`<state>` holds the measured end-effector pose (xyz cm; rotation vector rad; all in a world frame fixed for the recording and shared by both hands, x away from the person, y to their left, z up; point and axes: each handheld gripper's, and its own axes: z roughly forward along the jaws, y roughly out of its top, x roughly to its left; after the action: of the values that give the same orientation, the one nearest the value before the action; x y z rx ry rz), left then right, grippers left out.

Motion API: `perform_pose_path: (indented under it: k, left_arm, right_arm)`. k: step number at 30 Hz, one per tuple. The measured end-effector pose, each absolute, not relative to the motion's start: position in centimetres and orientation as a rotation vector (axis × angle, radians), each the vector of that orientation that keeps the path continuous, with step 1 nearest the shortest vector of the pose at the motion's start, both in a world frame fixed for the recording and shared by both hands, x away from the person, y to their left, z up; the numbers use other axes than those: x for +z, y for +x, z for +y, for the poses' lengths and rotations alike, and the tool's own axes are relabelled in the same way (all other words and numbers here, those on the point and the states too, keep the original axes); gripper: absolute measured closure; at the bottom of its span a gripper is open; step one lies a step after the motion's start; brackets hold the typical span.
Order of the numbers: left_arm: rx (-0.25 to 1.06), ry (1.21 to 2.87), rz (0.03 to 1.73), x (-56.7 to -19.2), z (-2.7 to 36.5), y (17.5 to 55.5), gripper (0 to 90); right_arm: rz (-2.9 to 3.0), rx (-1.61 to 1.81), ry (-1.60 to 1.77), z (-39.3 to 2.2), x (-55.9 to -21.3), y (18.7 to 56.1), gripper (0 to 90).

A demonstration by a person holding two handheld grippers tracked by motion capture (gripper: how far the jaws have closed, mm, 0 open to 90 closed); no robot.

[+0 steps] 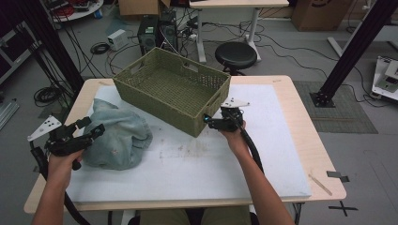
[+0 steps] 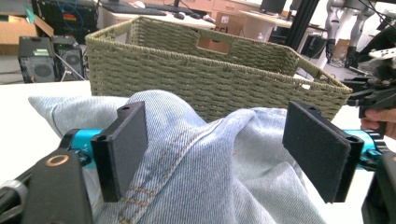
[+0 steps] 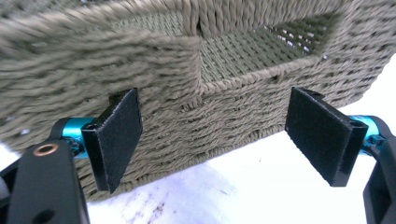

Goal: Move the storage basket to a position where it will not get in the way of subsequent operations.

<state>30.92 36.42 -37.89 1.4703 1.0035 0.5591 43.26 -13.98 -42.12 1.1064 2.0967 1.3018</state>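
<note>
**Both claws spread, jeans beside the basket**

Your left gripper [image 1: 90, 127] sits spread wide right at the crumpled jeans [image 1: 117, 136], the denim bulging between the jaws. The jeans lie on the white mat [image 1: 263, 159], just left of the woven basket [image 1: 171, 89]. Your right gripper [image 1: 210, 123] is spread too, facing the basket's near wall by its handle slot

The wooden table [image 1: 307, 136] carries a white mat [image 1: 197, 164] (basket [image 1: 171, 89] and denim garment [image 1: 119, 136] on top).
</note>
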Motion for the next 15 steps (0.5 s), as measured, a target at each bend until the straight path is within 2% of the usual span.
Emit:
perform_pose_path:
  k: [7, 15]
  left_arm:
    - [0.585, 1.441, 1.017, -38.2, 37.6, 30.4, 23.0]
    - [0.627, 1.486, 1.080, -39.3, 38.8, 30.6, 22.9]
  right_arm:
    - [2.068, 1.374, 1.080, -15.7, -41.1, 41.8, 19.4]
    - [2.066, 1.380, 1.051, -17.4, -40.8, 40.5, 19.4]
